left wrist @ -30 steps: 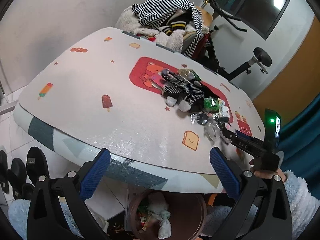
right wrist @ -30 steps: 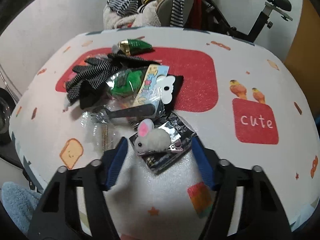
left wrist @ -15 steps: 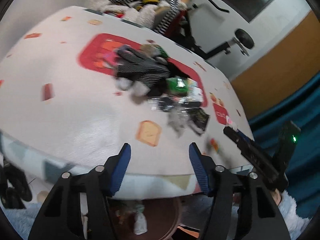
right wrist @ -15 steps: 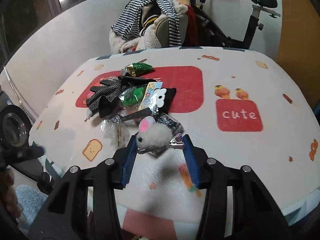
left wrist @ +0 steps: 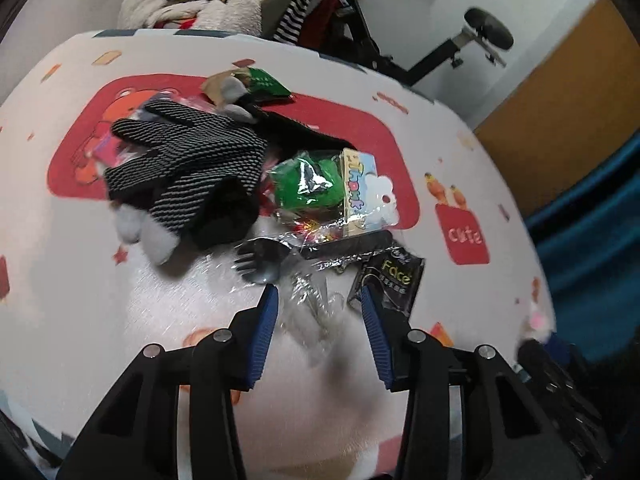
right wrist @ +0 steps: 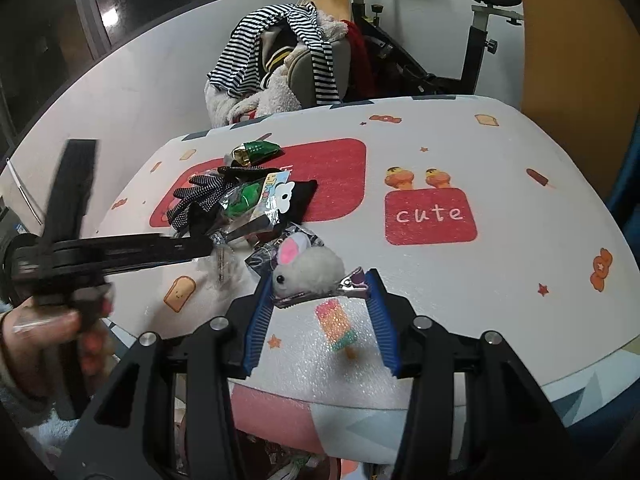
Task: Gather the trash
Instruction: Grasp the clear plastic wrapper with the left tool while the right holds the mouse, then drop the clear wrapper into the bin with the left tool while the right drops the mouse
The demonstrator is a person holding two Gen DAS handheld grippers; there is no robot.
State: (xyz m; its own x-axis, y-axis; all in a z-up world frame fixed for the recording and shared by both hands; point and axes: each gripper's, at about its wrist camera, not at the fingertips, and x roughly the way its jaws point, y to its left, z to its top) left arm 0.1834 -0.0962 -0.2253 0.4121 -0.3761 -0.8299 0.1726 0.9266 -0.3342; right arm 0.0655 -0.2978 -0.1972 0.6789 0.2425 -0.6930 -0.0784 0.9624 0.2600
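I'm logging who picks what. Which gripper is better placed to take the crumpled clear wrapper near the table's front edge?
Left. The left gripper straddles the clear wrapper, jaws closing around it, pads not yet pressing. The right gripper is occupied, shut on the fluffy mouse hair clip.

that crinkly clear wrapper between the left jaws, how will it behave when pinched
The clear wrapper looks thin and crumpled, so it will probably collapse flat as the left gripper jaws, now closing, meet it. It seems very light and floppy, likely to dangle. Its glossy film may be slippery against the pads.
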